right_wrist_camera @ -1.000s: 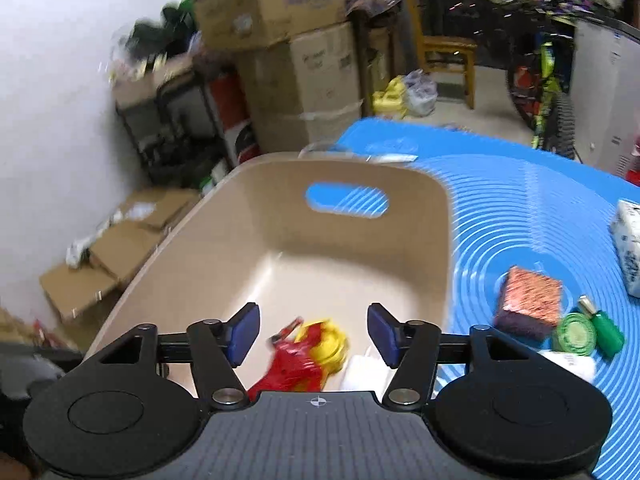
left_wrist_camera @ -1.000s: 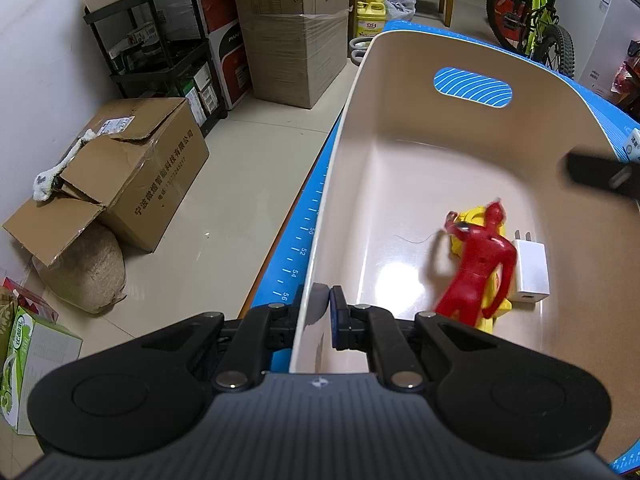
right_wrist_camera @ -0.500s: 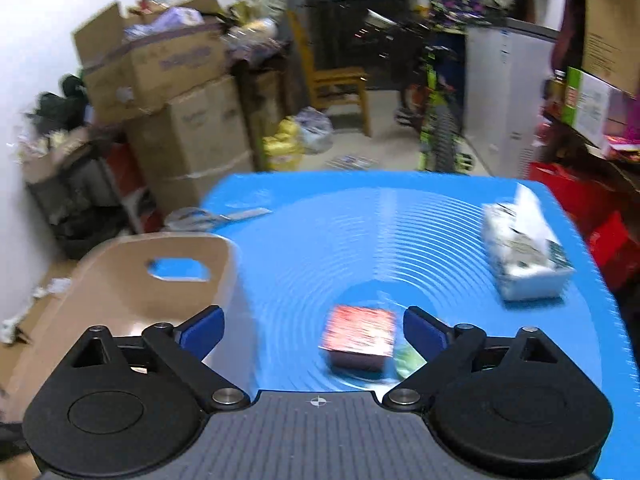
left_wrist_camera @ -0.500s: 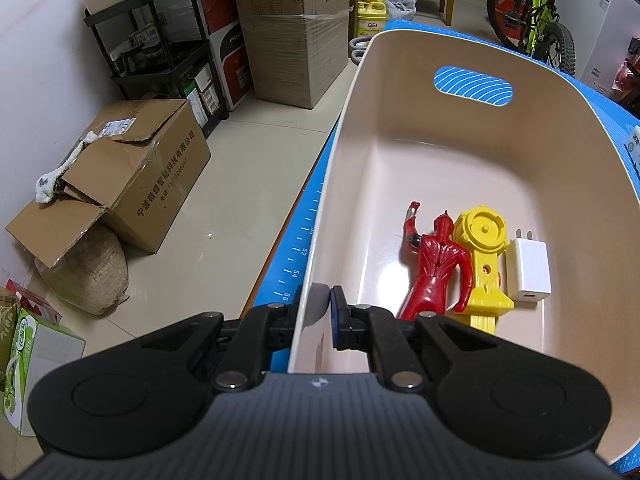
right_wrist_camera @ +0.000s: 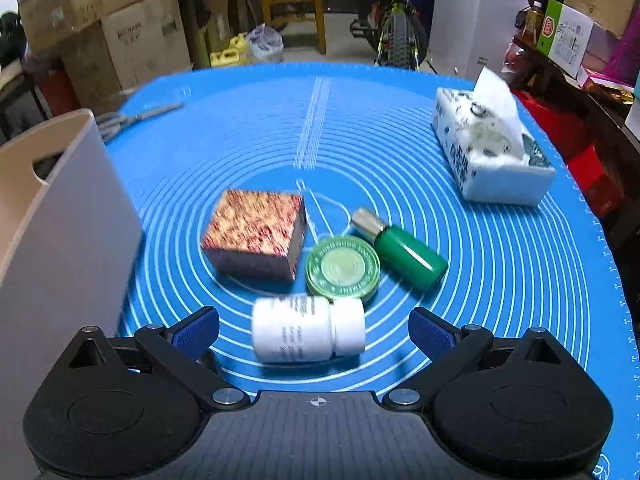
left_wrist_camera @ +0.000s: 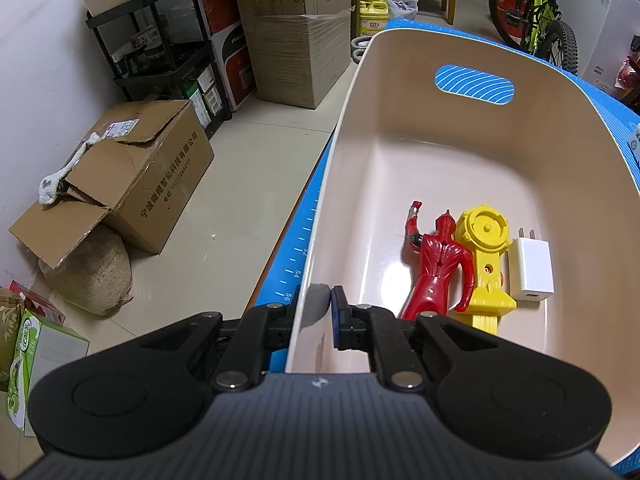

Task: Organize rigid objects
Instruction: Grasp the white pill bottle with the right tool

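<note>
My left gripper (left_wrist_camera: 316, 316) is shut on the near rim of the beige bin (left_wrist_camera: 344, 152). In the bin lie a red figure (left_wrist_camera: 438, 264), a yellow toy (left_wrist_camera: 486, 256) and a white charger (left_wrist_camera: 532, 268). My right gripper (right_wrist_camera: 314, 328) is open and empty, low over the blue mat (right_wrist_camera: 500, 280). A white pill bottle (right_wrist_camera: 308, 329) lies on its side between its fingers. Beyond it lie a copper-red box (right_wrist_camera: 256, 234), a green round tin (right_wrist_camera: 342, 270) and a green bottle (right_wrist_camera: 404, 252). The bin's outer wall (right_wrist_camera: 60, 220) stands at the left.
A tissue box (right_wrist_camera: 492, 152) sits at the mat's far right and scissors (right_wrist_camera: 132, 118) at its far left. Cardboard boxes (left_wrist_camera: 132, 176), a black shelf (left_wrist_camera: 160, 40), a bicycle (left_wrist_camera: 536, 12) and a chair (right_wrist_camera: 294, 4) stand around the table.
The red figure dropped and now lies still in the bin. My right gripper left the bin, swung right over the mat, opened wider and came down around the white pill bottle. The left gripper has not moved.
</note>
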The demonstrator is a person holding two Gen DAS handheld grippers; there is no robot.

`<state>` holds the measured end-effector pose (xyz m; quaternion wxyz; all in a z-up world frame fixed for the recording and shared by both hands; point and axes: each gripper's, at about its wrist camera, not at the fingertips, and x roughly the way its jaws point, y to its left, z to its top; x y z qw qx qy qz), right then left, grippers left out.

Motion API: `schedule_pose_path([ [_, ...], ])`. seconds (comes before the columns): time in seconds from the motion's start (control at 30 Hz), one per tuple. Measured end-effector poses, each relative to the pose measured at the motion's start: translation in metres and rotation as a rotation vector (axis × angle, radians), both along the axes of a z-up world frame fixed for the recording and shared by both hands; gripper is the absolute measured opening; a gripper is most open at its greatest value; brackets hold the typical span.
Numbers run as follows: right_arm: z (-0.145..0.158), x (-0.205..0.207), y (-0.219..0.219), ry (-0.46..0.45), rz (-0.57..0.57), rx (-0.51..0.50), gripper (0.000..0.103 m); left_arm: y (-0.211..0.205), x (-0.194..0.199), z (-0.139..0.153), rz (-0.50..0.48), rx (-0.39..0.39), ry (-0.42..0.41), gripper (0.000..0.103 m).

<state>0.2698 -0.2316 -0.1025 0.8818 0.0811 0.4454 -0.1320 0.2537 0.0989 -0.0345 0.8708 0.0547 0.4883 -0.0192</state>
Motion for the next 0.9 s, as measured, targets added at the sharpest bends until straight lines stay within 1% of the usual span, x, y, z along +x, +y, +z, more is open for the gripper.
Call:
schedule_pose_path([
  [0.1,-0.003,0.001,-0.001,-0.004,-0.002,0.009,0.098,0.0,0.0,0.0,0.0,0.0,0.0,0.014],
  [0.2,-0.006,0.002,-0.003,0.002,-0.002,0.019,0.092,0.0,0.0,0.0,0.0,0.0,0.0,0.014],
  [0.3,-0.007,0.003,-0.001,0.005,0.008,0.021,0.079,0.0,0.0,0.0,0.0,0.0,0.0,0.014],
  [0.37,-0.006,0.002,0.0,0.008,0.015,0.026,0.066,0.0,0.0,0.0,0.0,0.0,0.0,0.014],
  [0.4,-0.005,0.001,0.0,0.005,0.011,0.027,0.064,0.0,0.0,0.0,0.0,0.0,0.0,0.014],
  [0.5,0.002,-0.003,0.002,-0.015,-0.007,0.024,0.063,0.0,0.0,0.0,0.0,0.001,0.0,0.014],
  [0.6,0.015,-0.008,0.003,-0.064,-0.027,0.025,0.063,0.0,0.0,0.0,0.0,0.003,-0.001,0.014],
  [0.77,0.046,-0.017,0.015,-0.176,-0.029,0.029,0.063,0.0,-0.001,0.0,-0.001,0.005,-0.001,0.014],
  [0.9,0.072,-0.023,0.034,-0.278,0.004,0.046,0.063,-0.001,-0.001,0.0,0.0,0.004,-0.001,0.014],
])
